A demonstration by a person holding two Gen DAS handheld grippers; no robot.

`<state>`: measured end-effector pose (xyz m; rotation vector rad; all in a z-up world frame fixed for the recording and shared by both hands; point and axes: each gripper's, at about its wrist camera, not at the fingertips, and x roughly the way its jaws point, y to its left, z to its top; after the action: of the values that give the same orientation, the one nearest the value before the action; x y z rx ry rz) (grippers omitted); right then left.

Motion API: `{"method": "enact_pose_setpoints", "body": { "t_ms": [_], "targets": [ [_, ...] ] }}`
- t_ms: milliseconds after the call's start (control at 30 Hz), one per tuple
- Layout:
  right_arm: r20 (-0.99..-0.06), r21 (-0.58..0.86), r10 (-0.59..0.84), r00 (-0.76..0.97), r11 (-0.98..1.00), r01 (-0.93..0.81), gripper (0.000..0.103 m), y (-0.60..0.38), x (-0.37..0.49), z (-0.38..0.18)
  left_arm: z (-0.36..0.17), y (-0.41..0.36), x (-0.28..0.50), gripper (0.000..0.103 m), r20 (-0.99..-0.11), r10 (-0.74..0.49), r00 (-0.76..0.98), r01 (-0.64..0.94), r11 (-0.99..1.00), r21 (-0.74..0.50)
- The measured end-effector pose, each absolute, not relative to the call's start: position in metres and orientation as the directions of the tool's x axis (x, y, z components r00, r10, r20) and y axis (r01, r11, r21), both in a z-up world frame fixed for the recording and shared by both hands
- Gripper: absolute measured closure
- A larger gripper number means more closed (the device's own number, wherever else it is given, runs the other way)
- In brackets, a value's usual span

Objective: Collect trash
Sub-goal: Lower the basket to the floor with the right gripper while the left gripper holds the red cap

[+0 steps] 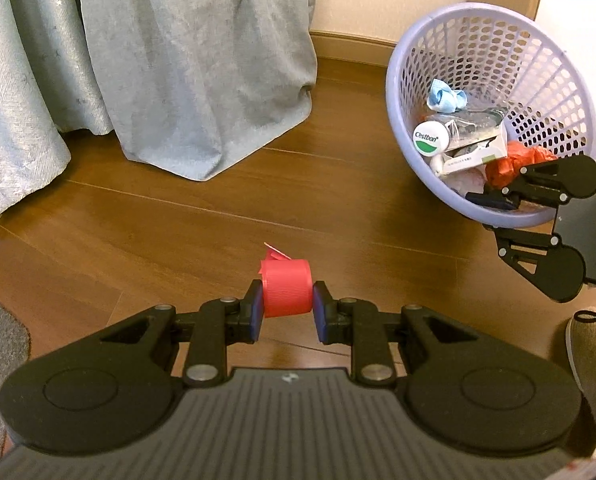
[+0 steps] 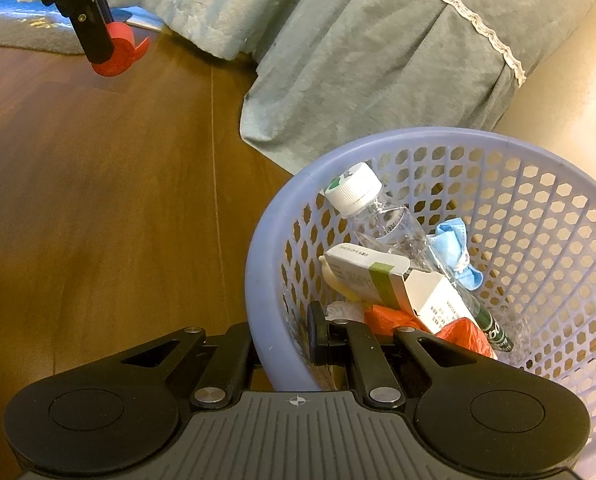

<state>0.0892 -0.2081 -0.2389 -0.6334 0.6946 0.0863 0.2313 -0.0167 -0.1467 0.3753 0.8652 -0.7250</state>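
Your left gripper [image 1: 287, 307] pinches a red cap [image 1: 286, 289] above the wood floor [image 1: 178, 232]. Your right gripper [image 2: 282, 344] is clamped on the basket [image 2: 266, 280] rim (trash already inside).

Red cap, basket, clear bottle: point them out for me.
Red cap [image 1: 286, 294], left wrist view, ribbed side.
Basket [image 2: 260, 280], right wrist view, near rim.
Clear bottle [image 2: 389, 226], right wrist view, shoulder below white cap.
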Motion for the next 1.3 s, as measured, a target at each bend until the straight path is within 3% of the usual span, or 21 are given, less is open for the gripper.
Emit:
{"method": "enact_pose_setpoints", "body": {
  "t_ms": [567,1300],
  "targets": [
    [-0.635,-0.484,-0.046,0.771,0.801,-0.351,0.098,-0.194,0.091,-0.227,-0.152,0.002,0.221,0.082,-0.816,-0.378,0.438,0.680,0.733,0.026],
    [-0.692,-0.315,0.282,0.664,0.711,-0.629,0.098,-0.140,0.090,-0.197,-0.147,0.053,0.204,0.082,-0.829,-0.320,0.458,0.613,0.789,0.034]
  ]
}}
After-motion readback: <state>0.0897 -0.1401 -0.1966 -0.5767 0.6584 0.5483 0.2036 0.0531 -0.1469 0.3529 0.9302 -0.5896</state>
